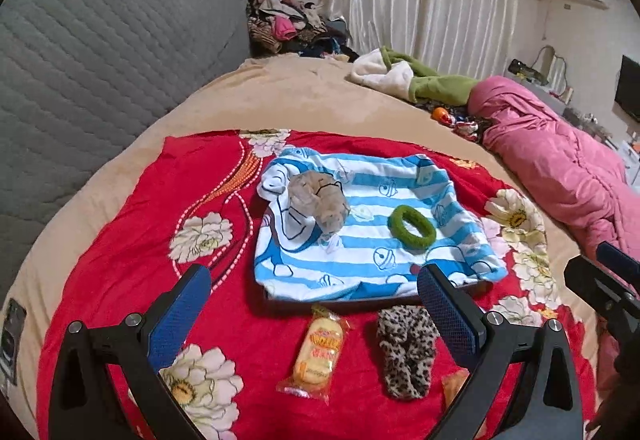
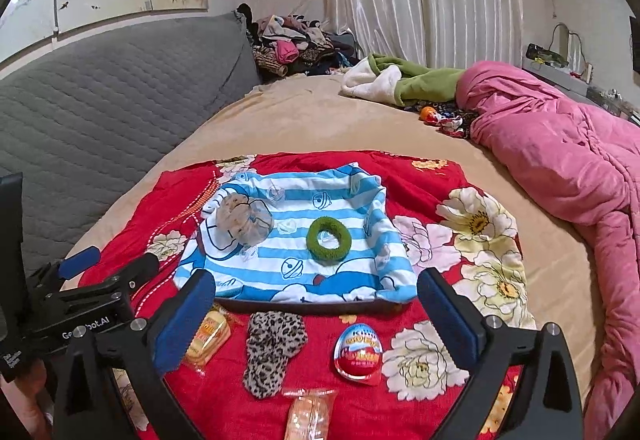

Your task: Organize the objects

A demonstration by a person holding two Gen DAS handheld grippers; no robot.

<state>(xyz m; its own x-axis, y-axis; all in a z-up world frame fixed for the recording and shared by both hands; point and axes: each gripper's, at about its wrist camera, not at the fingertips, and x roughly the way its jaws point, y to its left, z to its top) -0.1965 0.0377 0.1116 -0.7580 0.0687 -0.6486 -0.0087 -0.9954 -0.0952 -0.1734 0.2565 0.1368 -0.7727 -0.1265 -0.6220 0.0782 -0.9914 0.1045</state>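
Note:
A blue-and-white striped cloth covers a tray (image 1: 360, 240) (image 2: 296, 252) on a red floral cloth (image 1: 120, 240) (image 2: 420, 176). On it lie a beige scrunchie (image 1: 318, 202) (image 2: 244, 218) and a green hair ring (image 1: 412, 226) (image 2: 329, 238). In front of it lie a yellow snack packet (image 1: 318, 354) (image 2: 208, 336), a leopard scrunchie (image 1: 406, 350) (image 2: 272, 348), a red-blue egg (image 2: 358, 352) and an orange packet (image 2: 310, 416). My left gripper (image 1: 314, 314) is open above the snack packet. My right gripper (image 2: 316, 314) is open above the leopard scrunchie and egg.
The red cloth lies on a beige bed (image 1: 300, 96) (image 2: 304, 112). A grey quilted headboard (image 1: 100, 52) stands at the left. A pink duvet (image 1: 560, 160) (image 2: 560, 144), green-white fleece (image 1: 420, 76) and a clothes pile (image 1: 288, 20) lie behind.

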